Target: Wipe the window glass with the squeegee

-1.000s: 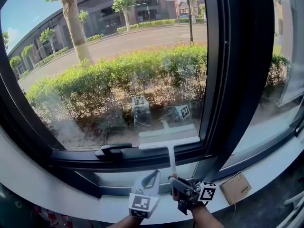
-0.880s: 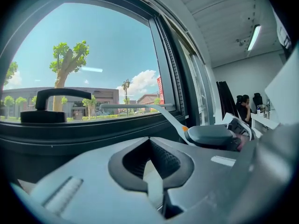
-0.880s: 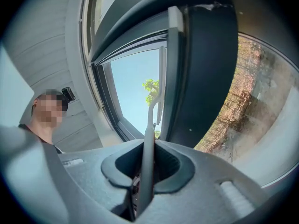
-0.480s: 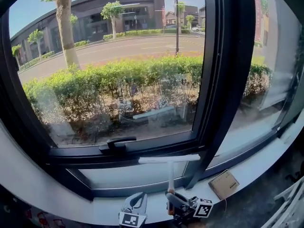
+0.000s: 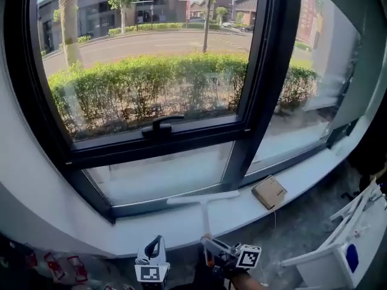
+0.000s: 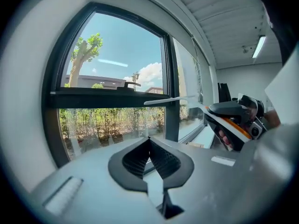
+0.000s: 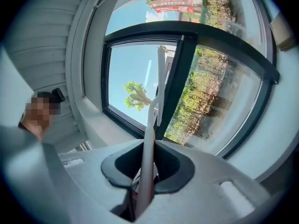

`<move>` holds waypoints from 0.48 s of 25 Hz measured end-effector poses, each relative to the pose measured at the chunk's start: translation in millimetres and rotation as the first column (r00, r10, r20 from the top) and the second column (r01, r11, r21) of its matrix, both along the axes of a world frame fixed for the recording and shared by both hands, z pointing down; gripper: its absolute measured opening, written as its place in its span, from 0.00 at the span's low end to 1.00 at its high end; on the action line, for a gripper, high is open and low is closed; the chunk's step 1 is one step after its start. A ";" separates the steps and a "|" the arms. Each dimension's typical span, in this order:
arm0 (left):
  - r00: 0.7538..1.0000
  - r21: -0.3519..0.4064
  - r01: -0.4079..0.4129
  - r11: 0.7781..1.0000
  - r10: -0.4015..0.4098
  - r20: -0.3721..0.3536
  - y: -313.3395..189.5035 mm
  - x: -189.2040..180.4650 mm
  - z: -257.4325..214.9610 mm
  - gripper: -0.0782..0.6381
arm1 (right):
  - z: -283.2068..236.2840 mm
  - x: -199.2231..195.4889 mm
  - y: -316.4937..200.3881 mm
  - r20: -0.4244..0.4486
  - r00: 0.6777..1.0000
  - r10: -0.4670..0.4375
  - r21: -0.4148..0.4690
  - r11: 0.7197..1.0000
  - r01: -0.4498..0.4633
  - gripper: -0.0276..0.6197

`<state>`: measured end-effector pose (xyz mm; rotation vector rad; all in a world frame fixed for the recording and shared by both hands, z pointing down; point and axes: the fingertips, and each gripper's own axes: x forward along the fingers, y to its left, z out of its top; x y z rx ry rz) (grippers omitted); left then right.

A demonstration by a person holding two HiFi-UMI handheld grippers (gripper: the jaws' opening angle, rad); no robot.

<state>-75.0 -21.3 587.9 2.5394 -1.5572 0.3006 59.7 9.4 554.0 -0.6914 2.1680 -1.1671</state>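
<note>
Over the white window sill (image 5: 181,225), below the lower pane of window glass (image 5: 163,174), we held the white T-shaped plastic squeegee (image 5: 204,198) upright, its blade level and seemingly off the glass. Our right gripper (image 5: 210,245) was clamped on its handle to steer it. Our left gripper (image 5: 155,246), jaws together on nothing, hung idle beside.

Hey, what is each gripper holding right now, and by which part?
The right gripper holds the squeegee by the lower end of its handle, blade upward. The left gripper is shut and holds nothing.
</note>
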 end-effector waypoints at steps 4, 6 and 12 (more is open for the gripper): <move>1.000 -0.007 -0.016 1.000 0.016 -0.026 44.5 -10.5 -13.4 0.13 | 7.1 -17.3 50.5 -0.032 0.998 0.048 -0.053 0.997 -0.050 0.12; 0.996 0.000 -0.061 0.998 0.061 -0.066 61.9 -6.5 -16.5 0.13 | 6.8 -16.6 70.9 -0.086 0.994 0.071 -0.076 0.994 -0.078 0.12; 0.984 -0.027 -0.134 0.991 0.129 -0.122 109.2 7.5 -19.9 0.13 | 17.2 2.6 136.2 -0.221 0.965 0.143 -0.129 0.976 -0.174 0.12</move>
